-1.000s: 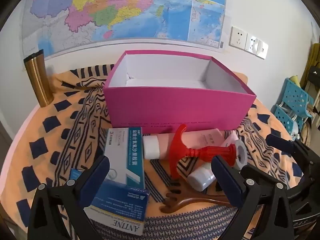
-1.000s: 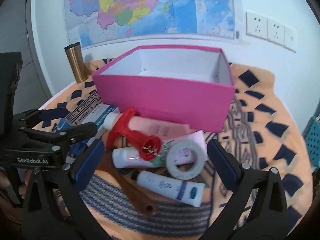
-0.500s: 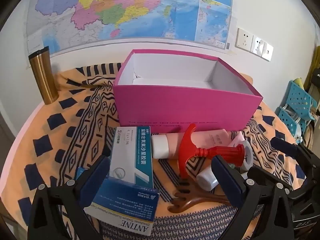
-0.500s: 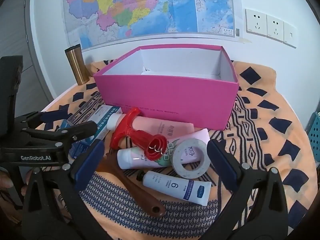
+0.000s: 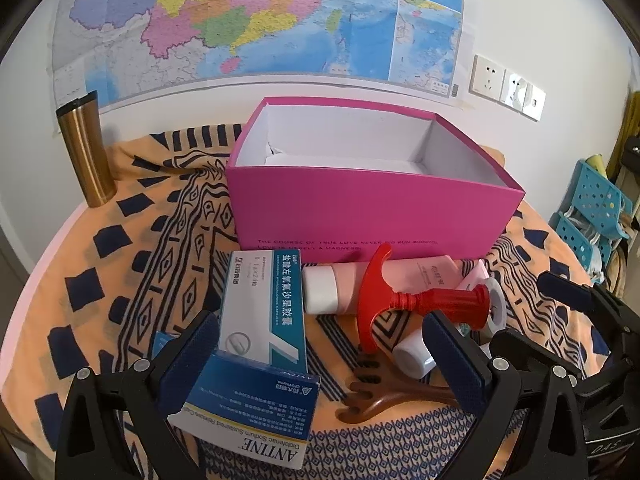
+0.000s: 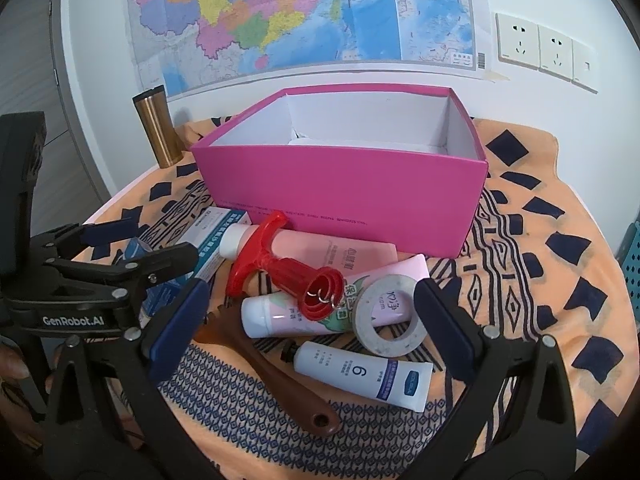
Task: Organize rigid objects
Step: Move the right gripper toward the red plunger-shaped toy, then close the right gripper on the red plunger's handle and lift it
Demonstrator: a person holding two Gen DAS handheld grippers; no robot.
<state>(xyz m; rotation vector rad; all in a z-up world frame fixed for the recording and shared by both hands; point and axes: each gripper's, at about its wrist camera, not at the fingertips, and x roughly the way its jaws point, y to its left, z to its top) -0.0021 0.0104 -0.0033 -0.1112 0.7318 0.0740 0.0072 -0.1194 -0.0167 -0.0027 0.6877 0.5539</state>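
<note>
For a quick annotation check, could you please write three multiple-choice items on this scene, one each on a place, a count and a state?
1. Where does the gold tumbler stand?
A. inside the pink box
B. on the cloth, left of the pink box
C. on top of the medicine boxes

2. How many tape rolls lie among the items in front of the pink box?
A. one
B. two
C. three

3. What state is the right gripper in?
A. shut on the red tool
B. shut on a tube
C. open, holding nothing

Answers:
1 B, it stands upright on the cloth beside the box's left wall.
2 A, only one tape roll shows.
3 C, its jaws stand wide apart around the pile.
</note>
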